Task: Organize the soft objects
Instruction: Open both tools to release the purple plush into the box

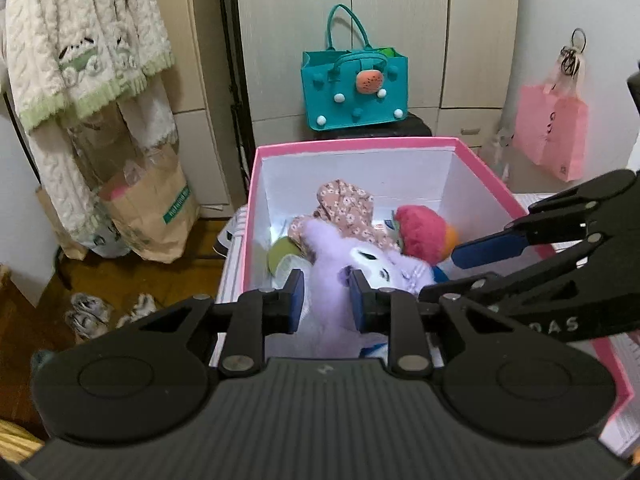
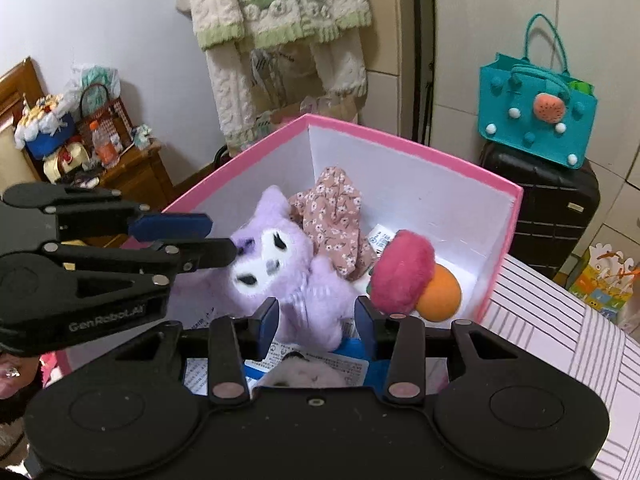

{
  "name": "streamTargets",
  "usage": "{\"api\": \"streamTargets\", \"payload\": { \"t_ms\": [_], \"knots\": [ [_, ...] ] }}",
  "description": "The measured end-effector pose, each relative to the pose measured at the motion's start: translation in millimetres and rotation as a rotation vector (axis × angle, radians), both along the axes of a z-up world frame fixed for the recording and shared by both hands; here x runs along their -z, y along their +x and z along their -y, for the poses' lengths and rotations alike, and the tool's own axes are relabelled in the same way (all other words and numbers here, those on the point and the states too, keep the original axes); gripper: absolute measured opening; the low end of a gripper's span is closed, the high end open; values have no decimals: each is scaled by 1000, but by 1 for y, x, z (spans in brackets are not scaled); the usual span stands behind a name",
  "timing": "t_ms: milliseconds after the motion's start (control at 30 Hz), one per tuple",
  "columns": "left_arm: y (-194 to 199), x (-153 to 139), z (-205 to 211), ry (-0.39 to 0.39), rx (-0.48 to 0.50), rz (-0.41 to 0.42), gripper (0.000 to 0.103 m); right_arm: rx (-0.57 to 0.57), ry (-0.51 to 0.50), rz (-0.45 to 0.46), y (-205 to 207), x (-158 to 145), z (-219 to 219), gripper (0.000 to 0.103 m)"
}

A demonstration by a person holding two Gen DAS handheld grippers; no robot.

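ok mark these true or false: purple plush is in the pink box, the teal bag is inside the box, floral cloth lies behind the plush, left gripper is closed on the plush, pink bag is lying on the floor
1. The purple plush is in the pink box. True.
2. The teal bag is inside the box. False: it stands beyond the box, on a black case.
3. The floral cloth lies behind the plush. True.
4. The left gripper is closed on the plush. True: its pads press on a purple limb.
5. The pink bag is lying on the floor. False: it hangs from a hook on the wall.
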State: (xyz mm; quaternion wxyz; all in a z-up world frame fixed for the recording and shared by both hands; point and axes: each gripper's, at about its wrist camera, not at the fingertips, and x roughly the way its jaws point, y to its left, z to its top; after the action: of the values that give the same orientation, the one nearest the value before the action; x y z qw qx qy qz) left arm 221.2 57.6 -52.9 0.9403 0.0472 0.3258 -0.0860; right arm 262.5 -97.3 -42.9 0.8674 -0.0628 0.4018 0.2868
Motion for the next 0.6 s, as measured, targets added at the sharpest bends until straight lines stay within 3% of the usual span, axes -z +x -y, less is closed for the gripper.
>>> {"api": "streamTargets", "payload": {
  "t_ms": [100,333,600],
  "knots": [
    [-6,-4,-5,-30,0,-3,26,18,21,8,-9,-4,9,47],
    [-28,-11,-8,-36,-2,36,29,49,73,47,-37,-20,22,48],
    [-60,-28,-8,-20,0,83,39,43,104,110,-78,-45,32,51]
  ]
}}
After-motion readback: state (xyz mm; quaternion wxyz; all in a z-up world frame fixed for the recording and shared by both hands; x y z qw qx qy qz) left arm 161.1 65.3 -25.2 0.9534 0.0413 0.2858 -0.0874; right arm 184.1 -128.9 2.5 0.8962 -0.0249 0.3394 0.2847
